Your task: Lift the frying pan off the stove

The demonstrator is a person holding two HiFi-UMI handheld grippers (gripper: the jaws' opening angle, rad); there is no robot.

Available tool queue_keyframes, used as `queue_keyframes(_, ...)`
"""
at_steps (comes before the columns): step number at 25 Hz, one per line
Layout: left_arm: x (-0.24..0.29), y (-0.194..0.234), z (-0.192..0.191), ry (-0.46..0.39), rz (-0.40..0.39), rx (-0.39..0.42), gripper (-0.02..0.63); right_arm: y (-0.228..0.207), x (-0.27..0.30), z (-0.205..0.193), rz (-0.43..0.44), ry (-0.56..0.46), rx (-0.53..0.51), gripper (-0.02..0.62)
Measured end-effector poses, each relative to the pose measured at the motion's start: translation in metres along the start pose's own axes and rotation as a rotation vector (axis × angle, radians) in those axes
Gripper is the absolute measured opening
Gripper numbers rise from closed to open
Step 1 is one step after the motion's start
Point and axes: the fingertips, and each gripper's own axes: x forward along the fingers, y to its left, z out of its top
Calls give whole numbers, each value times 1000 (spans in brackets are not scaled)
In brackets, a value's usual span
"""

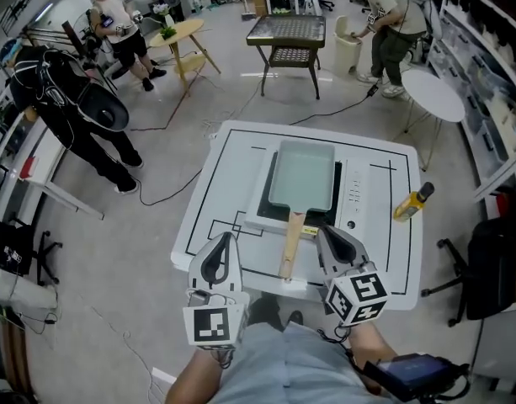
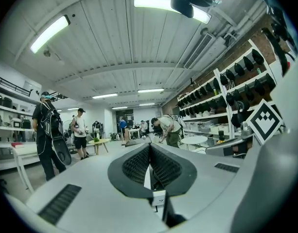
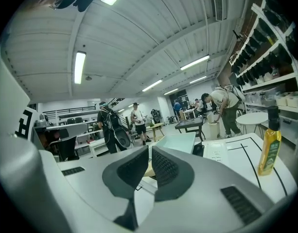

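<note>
A pale green rectangular frying pan [image 1: 301, 175] rests on the black-topped stove [image 1: 352, 196] in the middle of the white table [image 1: 232, 167]. Its wooden handle [image 1: 291, 242] points toward me. My left gripper [image 1: 226, 236] hovers over the table's front part, left of the handle, shut and holding nothing. My right gripper [image 1: 321, 229] is just right of the handle, near the stove's front corner, also shut and holding nothing. In the right gripper view the pan [image 3: 175, 142] lies beyond the shut gripper [image 3: 149, 154]. The left gripper view shows its shut gripper [image 2: 149, 152] aimed over the table into the room.
A yellow oil bottle [image 1: 412, 202] lies at the table's right edge and shows as the bottle [image 3: 269, 147]. A black mesh table [image 1: 287, 36], a round white table [image 1: 433, 93] and several people stand beyond. Cables [image 1: 169, 183] run across the floor on the left.
</note>
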Motion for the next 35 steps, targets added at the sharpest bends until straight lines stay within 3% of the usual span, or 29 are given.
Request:
queue_keyframes(7, 27, -7, -21, 37, -55, -15, 18, -5, 7, -27, 22, 61, 96, 51)
queue_keyframes(16, 60, -4, -63, 156, -109, -5, 18, -13, 22, -68, 73, 138, 401, 51)
queue_keyframes(25, 78, -16, -72, 174, -170, -4, 18, -4, 24, -63, 157, 109, 484, 52)
queue_keyframes(26, 80, -17, -70, 169, -173, -2, 18, -1, 25, -59, 187, 98, 515, 58)
queue_keyframes(28, 83, -16, -66, 160, -176, -2, 18, 4, 27, -55, 250, 90, 600, 202)
queue_keyframes(35, 97, -5, -64, 167, -175, 0, 18, 9, 41, -56, 288, 126, 732, 233)
